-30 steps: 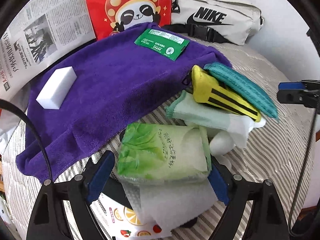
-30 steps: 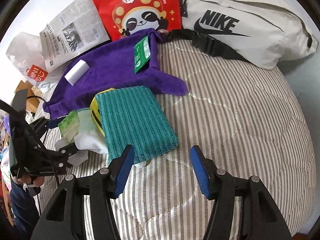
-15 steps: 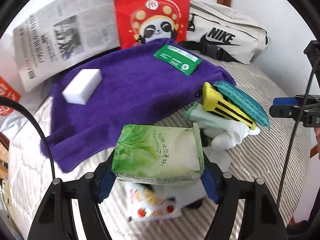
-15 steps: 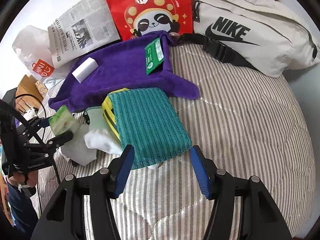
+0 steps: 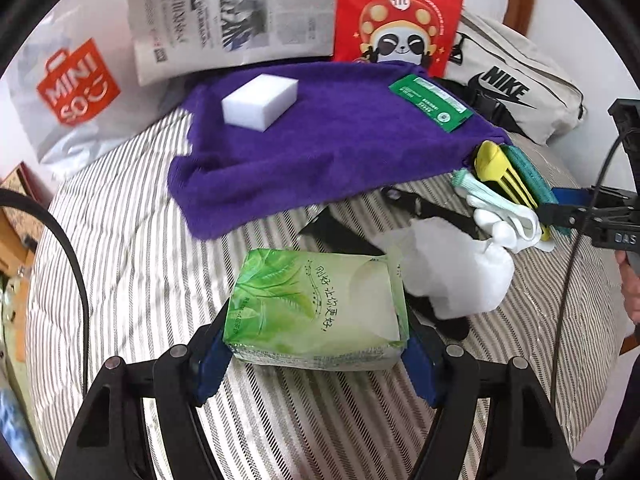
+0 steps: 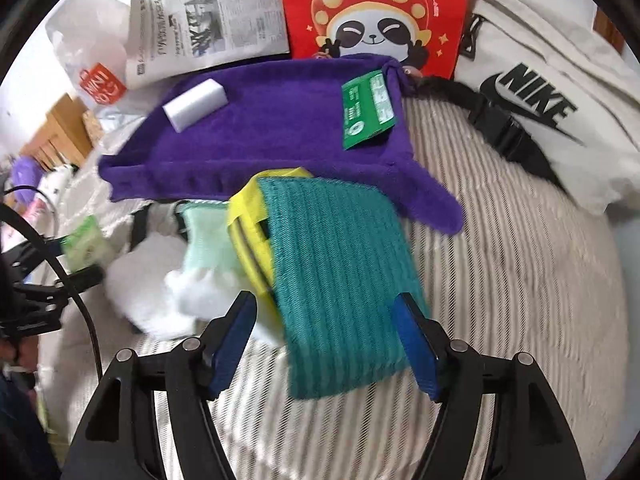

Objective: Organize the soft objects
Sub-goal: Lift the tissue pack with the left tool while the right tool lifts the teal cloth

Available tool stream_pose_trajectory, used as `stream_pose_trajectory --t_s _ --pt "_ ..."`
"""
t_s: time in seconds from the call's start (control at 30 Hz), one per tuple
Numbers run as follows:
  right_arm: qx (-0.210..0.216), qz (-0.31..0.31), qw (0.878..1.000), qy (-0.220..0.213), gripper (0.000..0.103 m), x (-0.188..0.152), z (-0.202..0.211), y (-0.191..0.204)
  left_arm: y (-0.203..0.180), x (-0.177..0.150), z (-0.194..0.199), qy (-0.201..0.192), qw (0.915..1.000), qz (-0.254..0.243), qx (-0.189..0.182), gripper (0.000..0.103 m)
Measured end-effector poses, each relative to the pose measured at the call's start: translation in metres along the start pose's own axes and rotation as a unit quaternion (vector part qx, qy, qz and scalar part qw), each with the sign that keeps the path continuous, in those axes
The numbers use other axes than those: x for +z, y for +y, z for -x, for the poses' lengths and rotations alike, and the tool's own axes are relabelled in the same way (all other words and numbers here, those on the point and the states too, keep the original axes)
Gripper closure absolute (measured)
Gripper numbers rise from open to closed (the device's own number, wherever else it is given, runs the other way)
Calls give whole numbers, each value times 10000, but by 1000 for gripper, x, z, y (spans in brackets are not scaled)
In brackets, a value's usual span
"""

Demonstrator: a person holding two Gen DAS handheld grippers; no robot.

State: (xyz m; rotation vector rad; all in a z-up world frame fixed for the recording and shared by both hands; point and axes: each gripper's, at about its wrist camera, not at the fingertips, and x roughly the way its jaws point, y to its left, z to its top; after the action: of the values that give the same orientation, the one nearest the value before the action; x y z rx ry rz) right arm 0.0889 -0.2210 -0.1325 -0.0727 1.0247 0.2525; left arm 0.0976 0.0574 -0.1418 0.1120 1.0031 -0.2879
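My left gripper [image 5: 316, 360] is shut on a green tissue pack [image 5: 316, 304], held just above the striped bedcover [image 5: 132, 280]. To its right lie white wadding [image 5: 452, 276] and a black item [image 5: 344, 232]. My right gripper [image 6: 324, 340] straddles the near end of a teal cloth [image 6: 340, 272]; its jaws are opening and the left pad stands off the cloth. Beside the teal cloth are a yellow cloth [image 6: 252, 248] and a pale green cloth [image 6: 208, 240]. Behind them a purple towel [image 6: 280, 132] carries a white sponge [image 6: 194, 104] and a green sachet [image 6: 370, 110].
Along the wall stand a newspaper [image 5: 232, 12], a red panda bag [image 5: 400, 12], a white Nike bag [image 5: 516, 80] and a Miniso bag [image 5: 76, 80]. A person's hand [image 5: 630, 280] shows at the right edge. Bare striped cover [image 6: 520, 280] lies right of the teal cloth.
My left gripper closed on the tissue pack and carried it left, away from the pile, leaving the white wadding behind. My right gripper moved forward over the teal cloth and its jaws widened.
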Motion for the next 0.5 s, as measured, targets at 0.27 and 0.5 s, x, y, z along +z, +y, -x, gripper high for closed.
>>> stream_pose_trajectory --t_s 0.27,0.5 --pt "-123 97 9999 -73 57 5 11 -13 6 -8 2 42 9999 101 -8 30" --pt "-508 64 9985 -193 57 14 26 -29 19 -10 8 -43 9994 337 -66 30"
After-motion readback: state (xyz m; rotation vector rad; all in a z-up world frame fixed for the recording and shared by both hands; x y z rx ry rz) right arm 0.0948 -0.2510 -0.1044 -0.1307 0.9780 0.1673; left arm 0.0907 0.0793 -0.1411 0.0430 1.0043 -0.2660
